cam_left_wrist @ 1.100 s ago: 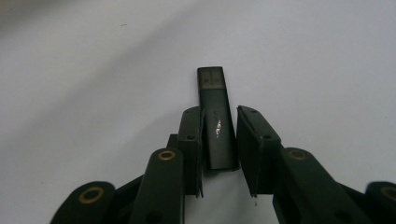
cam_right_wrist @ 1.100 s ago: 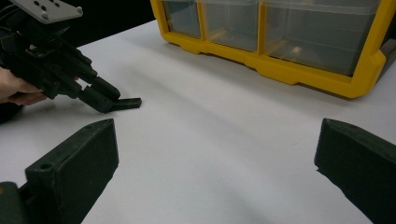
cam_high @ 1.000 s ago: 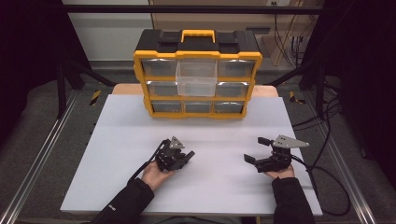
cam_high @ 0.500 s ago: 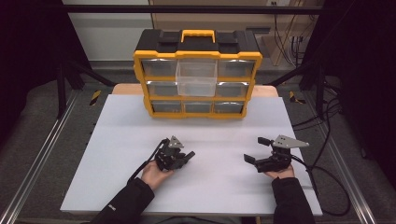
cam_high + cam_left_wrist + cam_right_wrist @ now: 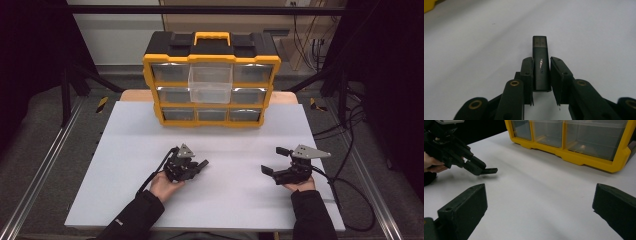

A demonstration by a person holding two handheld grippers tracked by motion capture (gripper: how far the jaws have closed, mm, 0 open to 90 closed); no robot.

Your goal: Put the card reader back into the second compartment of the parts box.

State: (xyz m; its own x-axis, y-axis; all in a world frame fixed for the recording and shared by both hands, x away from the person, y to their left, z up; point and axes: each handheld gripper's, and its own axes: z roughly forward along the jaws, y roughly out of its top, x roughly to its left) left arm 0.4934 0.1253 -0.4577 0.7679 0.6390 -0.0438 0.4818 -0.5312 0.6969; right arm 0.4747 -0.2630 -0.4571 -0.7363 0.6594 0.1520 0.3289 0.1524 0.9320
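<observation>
A black USB stick [image 5: 540, 50] with a translucent dark end sits lengthwise between the jaws of my left gripper [image 5: 541, 60], which is shut on it. The stick's tip pokes out past the pads. In the right gripper view the same stick [image 5: 489, 171] juts from the left gripper [image 5: 475, 166] just above the white table, casting a shadow. In the high view the left gripper [image 5: 201, 164] sits left of centre. My right gripper [image 5: 274, 160] rests to its right, jaws wide open with nothing between them, as the right gripper view [image 5: 540, 190] also shows.
A yellow and black drawer organizer [image 5: 211, 52] stands at the back of the white table [image 5: 225, 135]. Its top middle clear drawer [image 5: 210, 82] is pulled out. The organizer's lower drawers [image 5: 574, 140] face the right gripper. Cables trail off the right side.
</observation>
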